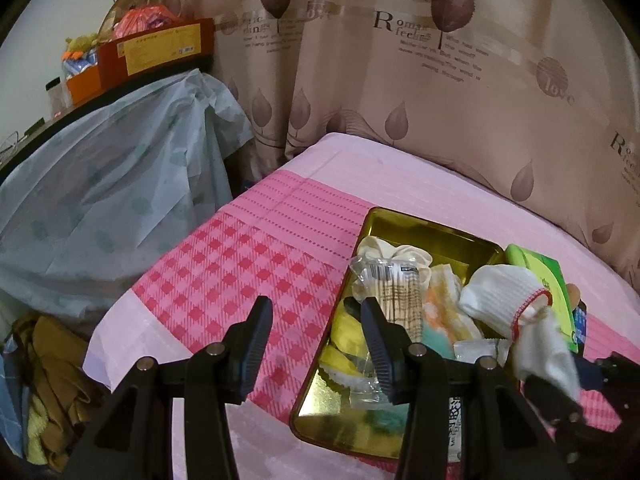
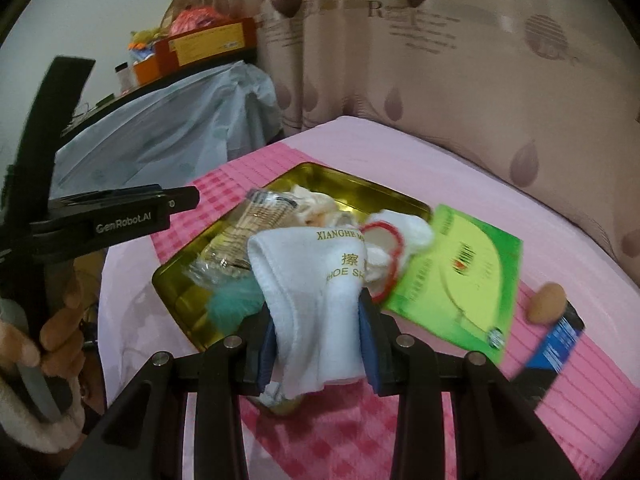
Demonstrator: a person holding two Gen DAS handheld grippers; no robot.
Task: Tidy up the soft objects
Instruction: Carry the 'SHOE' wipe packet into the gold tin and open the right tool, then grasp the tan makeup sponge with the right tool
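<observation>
A gold metal tray (image 1: 460, 240) (image 2: 320, 176) lies on the pink bed and holds several soft items: a cream scrunchie (image 1: 400, 254), a wrapped packet (image 1: 400, 292), yellow and teal pieces. My right gripper (image 2: 318, 332) is shut on a white shoe-shine cloth (image 2: 316, 280) with gold lettering, held above the tray's near right side. The cloth also shows in the left wrist view (image 1: 500, 296), with its red-trimmed opening. My left gripper (image 1: 316, 336) is open and empty, low over the tray's left edge.
A green card (image 2: 460, 272), a tan egg-shaped sponge (image 2: 548, 302) and a blue-black packet (image 2: 560, 340) lie on the bedspread (image 1: 240, 264) right of the tray. A draped table (image 1: 120, 184) stands left; a curtain (image 1: 440, 80) hangs behind. Cloths (image 1: 52, 380) are piled at lower left.
</observation>
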